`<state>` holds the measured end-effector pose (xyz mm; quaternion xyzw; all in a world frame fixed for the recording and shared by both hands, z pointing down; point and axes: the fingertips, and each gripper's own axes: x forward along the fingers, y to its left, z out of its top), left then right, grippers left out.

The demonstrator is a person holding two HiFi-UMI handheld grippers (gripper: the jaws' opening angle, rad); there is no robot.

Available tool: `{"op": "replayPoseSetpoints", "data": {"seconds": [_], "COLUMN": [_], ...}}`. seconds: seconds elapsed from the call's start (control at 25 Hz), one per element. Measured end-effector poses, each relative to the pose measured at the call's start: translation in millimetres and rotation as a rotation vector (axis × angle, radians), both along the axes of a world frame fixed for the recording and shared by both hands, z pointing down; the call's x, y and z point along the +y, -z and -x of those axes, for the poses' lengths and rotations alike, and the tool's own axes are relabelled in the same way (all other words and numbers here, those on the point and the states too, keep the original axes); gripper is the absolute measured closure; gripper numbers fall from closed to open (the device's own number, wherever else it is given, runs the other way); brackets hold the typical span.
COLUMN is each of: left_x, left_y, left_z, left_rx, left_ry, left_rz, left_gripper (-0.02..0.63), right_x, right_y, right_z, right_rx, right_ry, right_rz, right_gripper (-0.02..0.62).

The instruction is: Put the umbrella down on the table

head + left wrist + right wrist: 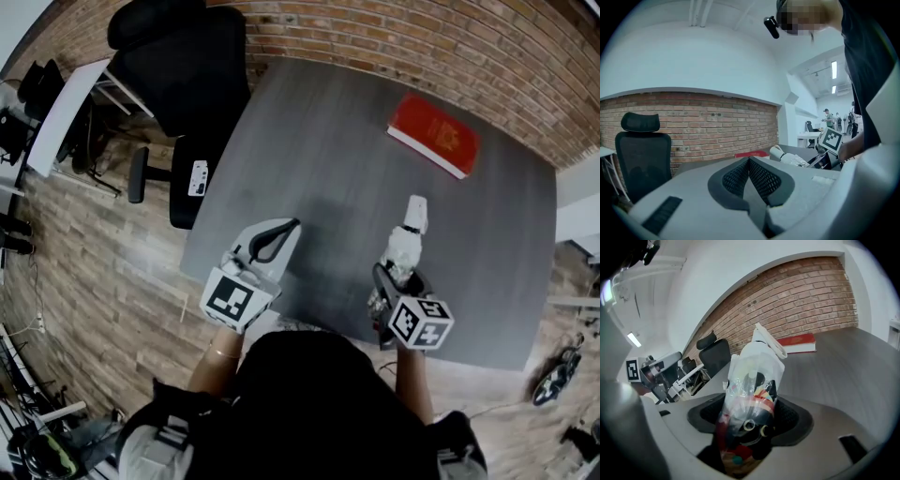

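The umbrella (405, 246) is folded short and wrapped in a clear plastic sleeve, with dark and coloured fabric showing through (752, 394). My right gripper (392, 281) is shut on its lower end, and its white tip points away over the grey table (356, 141). I cannot tell whether the umbrella touches the tabletop. In the left gripper view the umbrella (790, 158) lies off to the right. My left gripper (279, 234) hovers near the table's front left edge; its pads (761, 176) meet with nothing between them.
A red book (434, 134) lies at the far right of the table, by the brick wall. A black office chair (183, 75) stands off the table's left corner. White desks and other people fill the room beyond.
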<state>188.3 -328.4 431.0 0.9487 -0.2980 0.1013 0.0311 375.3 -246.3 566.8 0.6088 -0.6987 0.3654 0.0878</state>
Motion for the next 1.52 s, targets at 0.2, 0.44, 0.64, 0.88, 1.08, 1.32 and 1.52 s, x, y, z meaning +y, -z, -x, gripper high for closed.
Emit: {"op": "replayPoseSetpoints", "data": {"seconds": [0.2, 0.44, 0.64, 0.88, 1.08, 1.32, 1.52], "left_x": [-10, -12, -13, -11, -12, -11, -12], "left_y": [-6, -12, -13, -13, -15, -15, -13], "left_z": [2, 10, 15, 23, 34, 39, 47], "left_rx": [-0.006, -0.01, -0.013, -0.022, -0.026, -0.027, -0.026], "left_ry": [-0.02, -0.021, -0.011, 0.003, 0.027, 0.042, 0.061], "left_rz": [0.016, 0.031, 0.034, 0.027, 0.035, 0.033, 0.035], "left_gripper": [0.609, 0.609, 0.609, 0.609, 0.609, 0.609, 0.609], "right_x": [-8, -10, -9, -7, -6, -8, -6], "right_y": [-14, -31, -45, -59, -70, -80, -87], "right_z": [2, 4, 3, 3, 4, 2, 0], "right_rx": [0.008, 0.021, 0.028, 0.052, 0.064, 0.084, 0.127], "right_ry": [-0.015, -0.031, -0.042, -0.043, -0.049, -0.05, -0.054], "right_rz": [0.044, 0.091, 0.129, 0.176, 0.205, 0.229, 0.257], "right_gripper": [0.305, 0.305, 0.305, 0.304, 0.304, 0.302, 0.301]}}
